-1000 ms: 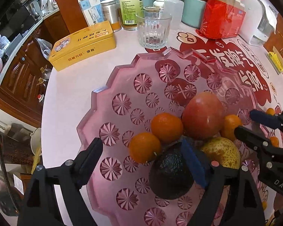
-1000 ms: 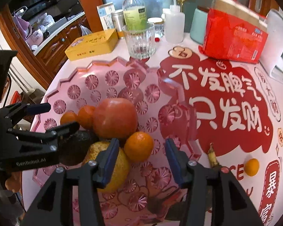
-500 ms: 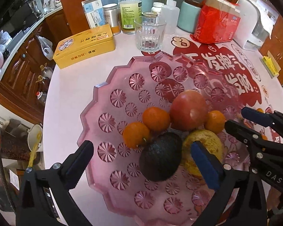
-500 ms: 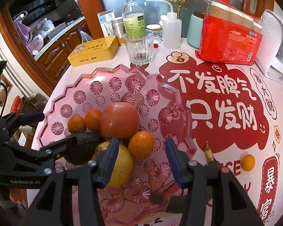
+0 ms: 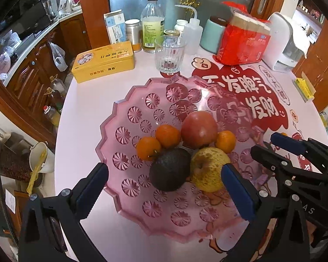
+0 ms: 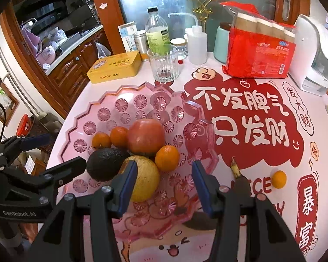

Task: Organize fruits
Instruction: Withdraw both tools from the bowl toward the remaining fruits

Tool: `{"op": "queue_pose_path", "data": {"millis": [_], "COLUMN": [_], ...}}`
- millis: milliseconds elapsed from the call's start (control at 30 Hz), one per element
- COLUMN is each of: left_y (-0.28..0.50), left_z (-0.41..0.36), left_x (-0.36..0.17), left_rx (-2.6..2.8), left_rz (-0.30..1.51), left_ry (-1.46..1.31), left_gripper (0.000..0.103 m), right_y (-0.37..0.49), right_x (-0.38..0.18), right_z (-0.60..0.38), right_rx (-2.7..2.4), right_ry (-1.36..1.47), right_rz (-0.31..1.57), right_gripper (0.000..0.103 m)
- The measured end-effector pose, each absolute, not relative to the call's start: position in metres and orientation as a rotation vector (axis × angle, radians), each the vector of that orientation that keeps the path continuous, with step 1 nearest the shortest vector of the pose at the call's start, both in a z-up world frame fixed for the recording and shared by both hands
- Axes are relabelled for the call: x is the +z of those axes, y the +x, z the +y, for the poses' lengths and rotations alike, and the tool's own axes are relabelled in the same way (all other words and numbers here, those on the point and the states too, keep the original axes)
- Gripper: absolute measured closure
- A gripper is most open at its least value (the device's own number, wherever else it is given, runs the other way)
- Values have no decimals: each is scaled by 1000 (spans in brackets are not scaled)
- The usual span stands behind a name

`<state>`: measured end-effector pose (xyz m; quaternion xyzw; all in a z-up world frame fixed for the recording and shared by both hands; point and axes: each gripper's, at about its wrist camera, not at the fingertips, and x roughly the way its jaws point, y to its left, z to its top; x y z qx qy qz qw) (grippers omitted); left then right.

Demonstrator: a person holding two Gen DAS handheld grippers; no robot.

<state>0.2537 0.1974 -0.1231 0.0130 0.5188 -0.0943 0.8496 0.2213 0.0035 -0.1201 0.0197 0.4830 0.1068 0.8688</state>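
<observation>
Fruit fills the middle of a pink scalloped glass platter (image 5: 129,113) on a round table (image 5: 85,100) with a red printed cover. We see a red apple (image 5: 199,129) at the centre, three mandarins touching it or each other (image 5: 168,135), a dark avocado (image 5: 170,172) and a yellow pear (image 5: 210,169) side by side at the near edge of the pile. Our left gripper (image 5: 164,187) hangs above the platter's near rim, jaws spread wide and holding nothing. Our right gripper (image 6: 164,180) hovers over the platter's right side, also spread apart and empty. Off the platter, on the cover to the right, lie a small loose mandarin (image 6: 279,179) and a banana stem tip (image 6: 235,168). Behind stand a ribbed drinking glass (image 5: 169,56) and a yellow tin (image 5: 103,61).
</observation>
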Motion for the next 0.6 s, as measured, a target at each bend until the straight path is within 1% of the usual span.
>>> {"op": "queue_pose_path", "data": {"millis": [167, 600], "left_y": [238, 190], "left_z": [197, 178], "left_x": [-107, -67], "left_rx": [-199, -218], "left_rz": [1067, 1034], "left_ry": [-4, -36], "left_gripper": [1, 1], "right_y": [208, 161], "right_x": [-105, -71], "right_z": [-1, -19], "right_rx": [227, 242], "right_ry": [42, 50], "right_rz": [980, 913], "right_gripper": [48, 47]}}
